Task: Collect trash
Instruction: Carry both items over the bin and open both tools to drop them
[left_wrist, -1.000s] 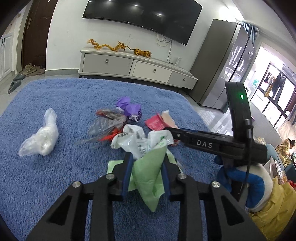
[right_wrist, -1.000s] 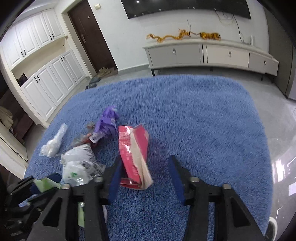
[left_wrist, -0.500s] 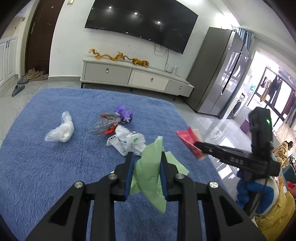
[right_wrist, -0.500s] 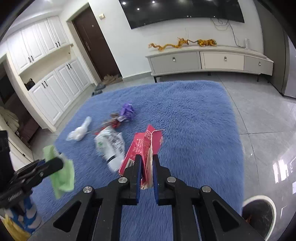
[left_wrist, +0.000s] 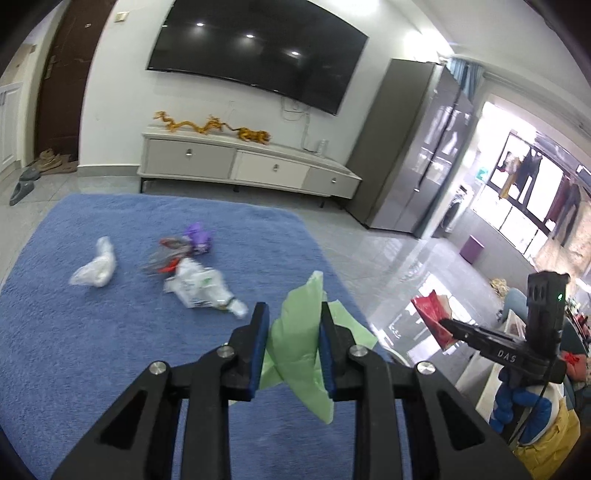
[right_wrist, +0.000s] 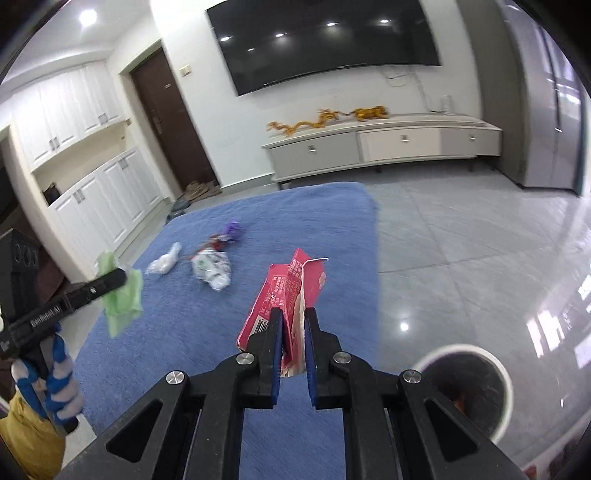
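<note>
Each tool clamps trash for binning: left tool (left_wrist: 290, 339) grips crumpled green paper (left_wrist: 299, 347), right tool (right_wrist: 293, 343) a torn red carton (right_wrist: 288, 291), near the white-rimmed bin (right_wrist: 506, 387).

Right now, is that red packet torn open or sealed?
Open: the red packet's top gapes, pale inside showing, pinched in the right tool.

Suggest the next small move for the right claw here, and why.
Probably carry the right claw rightward over the round white-rimmed bin and then open. It is shut on the torn red cardboard packet, held above the blue shaggy rug, and the bin sits on the tiles just right of it.
</note>
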